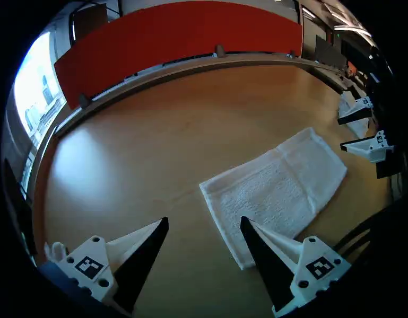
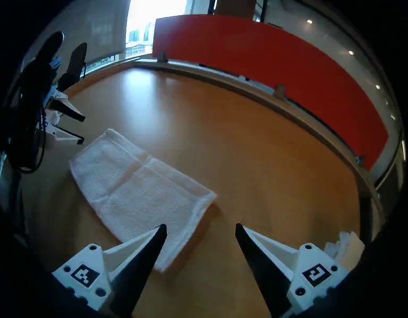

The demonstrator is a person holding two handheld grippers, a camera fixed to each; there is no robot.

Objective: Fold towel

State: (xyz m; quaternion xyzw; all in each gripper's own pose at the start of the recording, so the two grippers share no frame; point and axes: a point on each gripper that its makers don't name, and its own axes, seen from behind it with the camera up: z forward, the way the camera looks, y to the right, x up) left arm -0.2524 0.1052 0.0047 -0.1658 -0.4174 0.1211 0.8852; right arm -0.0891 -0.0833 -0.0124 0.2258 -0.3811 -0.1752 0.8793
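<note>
- The towel (image 1: 275,185) is white terry cloth, folded into a flat oblong with layered edges. A smoother woven band crosses it near its far end.
- It lies flat on the wooden table (image 1: 166,132), at a slant to both grippers, with no part lifted.
- The left gripper (image 1: 204,220) has its fingers spread wide and grips nothing. In the left gripper view the towel sits just ahead and to the right of it. The towel's near corner falls between the fingertips, and its near edge runs behind the right finger.
- The right gripper (image 2: 200,227) is also spread wide and empty. In the right gripper view the towel reaches ahead and to the left of it, with the near end beside the left finger.
- Each gripper shows small at the edge of the other's view, beyond the towel's far end, its fingers apart.
- A red panel (image 2: 283,69) stands along the far edge of the table, well beyond the towel.
</note>
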